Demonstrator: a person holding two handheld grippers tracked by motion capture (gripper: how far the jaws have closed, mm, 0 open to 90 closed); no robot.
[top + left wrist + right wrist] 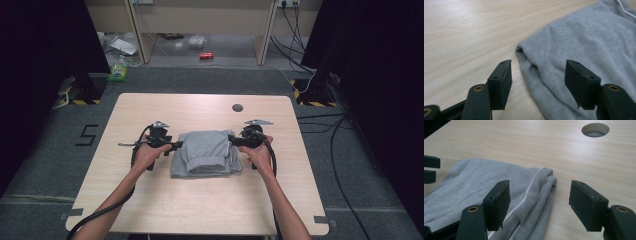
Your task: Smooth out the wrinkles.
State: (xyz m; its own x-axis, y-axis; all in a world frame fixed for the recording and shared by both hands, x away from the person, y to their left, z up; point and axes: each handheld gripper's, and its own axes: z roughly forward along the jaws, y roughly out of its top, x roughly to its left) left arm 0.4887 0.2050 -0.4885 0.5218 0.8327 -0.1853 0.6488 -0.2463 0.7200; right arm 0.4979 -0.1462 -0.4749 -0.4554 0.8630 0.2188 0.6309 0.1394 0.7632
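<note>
Now both hands hover at mid-table: the left gripper point(176, 145) and right gripper point(232, 139) stand open-jawed, gripping nothing, flanking the folded grey garment point(205, 152) lying flat on the table point(165, 210); beyond, a "5" marking point(87, 134) on the floor.

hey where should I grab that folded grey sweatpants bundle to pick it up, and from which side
Probably take the folded grey fleece sweatpants by its two short side edges, one hand-held gripper from each side. Those edges are stacked folds, thick enough to pinch, and both open grippers, left and right, already face them over the light wooden table.
</note>
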